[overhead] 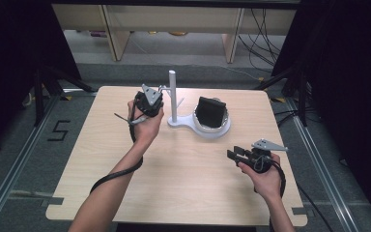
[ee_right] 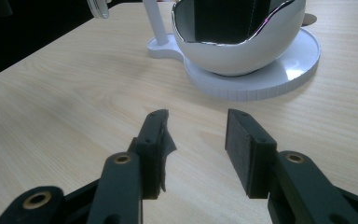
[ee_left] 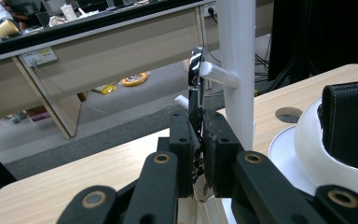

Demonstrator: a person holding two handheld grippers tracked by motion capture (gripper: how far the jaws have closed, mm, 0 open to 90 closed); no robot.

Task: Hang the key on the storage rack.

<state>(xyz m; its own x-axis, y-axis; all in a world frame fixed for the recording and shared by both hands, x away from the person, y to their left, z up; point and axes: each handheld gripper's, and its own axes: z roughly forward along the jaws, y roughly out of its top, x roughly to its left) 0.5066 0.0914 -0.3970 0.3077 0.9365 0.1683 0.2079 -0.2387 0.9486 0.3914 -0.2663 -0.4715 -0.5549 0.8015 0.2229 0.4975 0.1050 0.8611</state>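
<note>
Beside white stand (ee_left: pixel 237 60), my left gripper (ee_left: pixel 198 135) pinches thin shiny metal ring (ee_left: pixel 195 74) by lower edge: light, stiff, slippery, I judge. Right gripper (ee_right: pixel 196 140) spread, empty.

Overhead cam; 2 gripper cams share stand (overhead: pixel 173 99).

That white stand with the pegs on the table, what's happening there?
A person works with a gripper in each hand. The left gripper has its jaws shut on a thin shiny metal piece, holding it up against a peg of the white stand. Beside the post, the stand's white bowl holds a black case. The right gripper waits over bare table with jaws open and nothing between them.
</note>
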